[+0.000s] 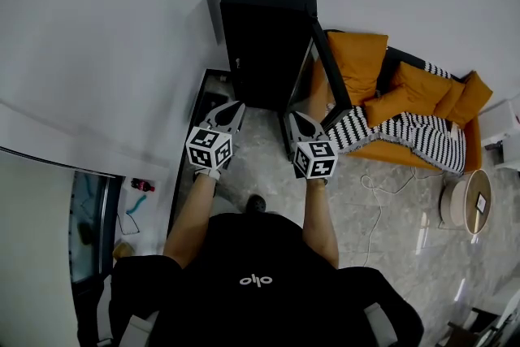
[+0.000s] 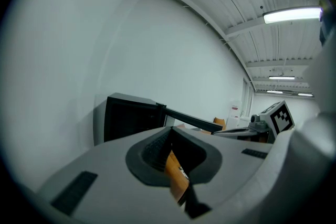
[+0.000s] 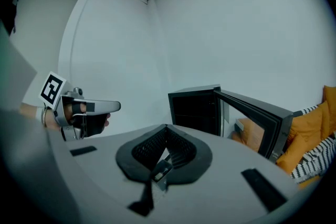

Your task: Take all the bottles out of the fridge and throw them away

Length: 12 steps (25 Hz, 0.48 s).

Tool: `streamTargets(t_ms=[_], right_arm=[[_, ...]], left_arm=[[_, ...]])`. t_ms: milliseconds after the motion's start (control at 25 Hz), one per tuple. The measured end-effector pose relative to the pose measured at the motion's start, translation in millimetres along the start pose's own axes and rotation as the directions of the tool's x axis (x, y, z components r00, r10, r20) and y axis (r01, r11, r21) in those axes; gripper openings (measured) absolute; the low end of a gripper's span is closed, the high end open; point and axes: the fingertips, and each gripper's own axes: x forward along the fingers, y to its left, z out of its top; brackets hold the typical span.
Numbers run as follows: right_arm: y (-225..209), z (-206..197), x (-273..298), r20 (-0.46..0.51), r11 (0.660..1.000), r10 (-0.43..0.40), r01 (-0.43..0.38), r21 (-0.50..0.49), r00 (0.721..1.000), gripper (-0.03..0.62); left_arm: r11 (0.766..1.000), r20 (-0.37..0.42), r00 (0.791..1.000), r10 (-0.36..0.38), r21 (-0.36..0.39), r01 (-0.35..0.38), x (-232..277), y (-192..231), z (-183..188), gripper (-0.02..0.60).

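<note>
We're wearing a black short-sleeved shirt (image 1: 268,313) with a small white logo (image 1: 260,281). The left gripper (image 1: 234,106) and right gripper (image 1: 295,118) are grey with black-and-white square markers.

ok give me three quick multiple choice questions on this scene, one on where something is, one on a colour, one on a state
1. Where does the black fridge stand?
A. on a counter
B. by the white wall
C. out in the middle of the room

2. What colour are the sofa cushions?
A. orange
B. green
C. blue

3. How is the fridge door?
A. shut
B. taken off
C. swung open

Answers:
1 B, the head view shows it on the floor right at the wall.
2 A, they show orange beside the striped blanket.
3 C, the right gripper view shows the door standing out from the dark inside.
</note>
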Motion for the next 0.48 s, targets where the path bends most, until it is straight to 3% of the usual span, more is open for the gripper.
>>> streamTargets(t_ms=[480], right_arm=[[11,2,5,0.002,0.999,0.03,-0.03,-0.018,1.0,0.008]], left_arm=[[1.0,-0.008,1.0,0.023,0.009,-0.022,-10,7,-2,0.007]])
